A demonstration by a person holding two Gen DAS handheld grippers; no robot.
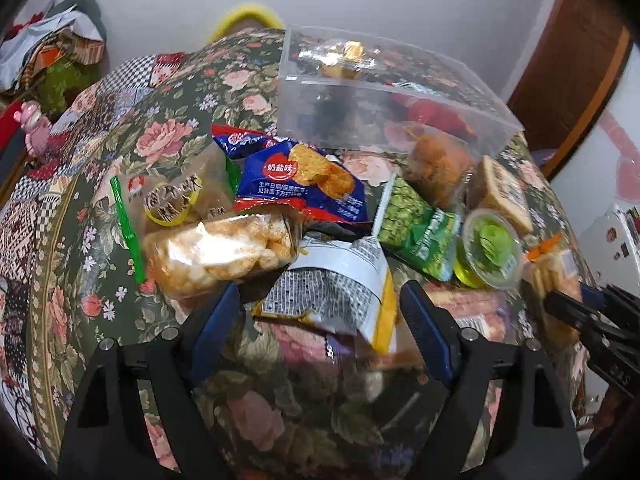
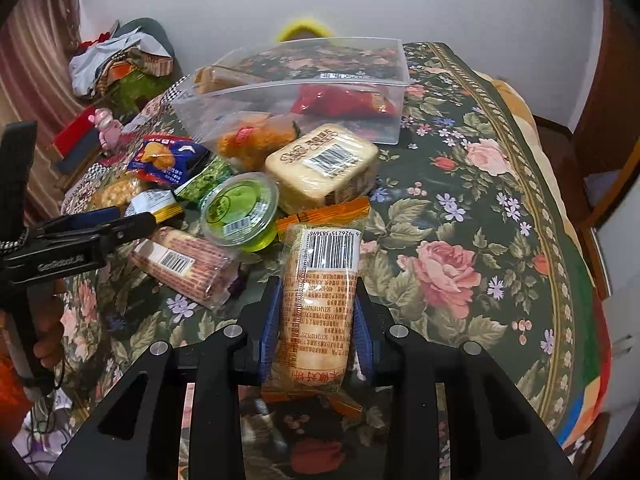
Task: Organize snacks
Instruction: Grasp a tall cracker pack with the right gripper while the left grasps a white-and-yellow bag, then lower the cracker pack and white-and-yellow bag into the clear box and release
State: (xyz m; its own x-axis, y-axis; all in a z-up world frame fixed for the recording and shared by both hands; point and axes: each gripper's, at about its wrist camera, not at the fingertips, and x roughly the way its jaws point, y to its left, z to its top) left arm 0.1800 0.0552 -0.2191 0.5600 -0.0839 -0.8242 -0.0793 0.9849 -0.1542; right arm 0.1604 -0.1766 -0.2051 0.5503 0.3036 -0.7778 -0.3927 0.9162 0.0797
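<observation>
A pile of snacks lies on the floral tablecloth in front of a clear plastic bin that holds a red packet. My right gripper is shut on an orange-wrapped cracker pack, held above the cloth. My left gripper is open, its fingers either side of a white-and-yellow packet. The left gripper also shows at the left of the right wrist view. A green jelly cup, a blue cracker packet and a green pea packet lie in the pile.
A puffed-snack bag sits left of my left gripper. A tan cake pack and a brown-striped pack lie in the pile. Bags and a pink figurine sit off the table's left. Open cloth lies to the right.
</observation>
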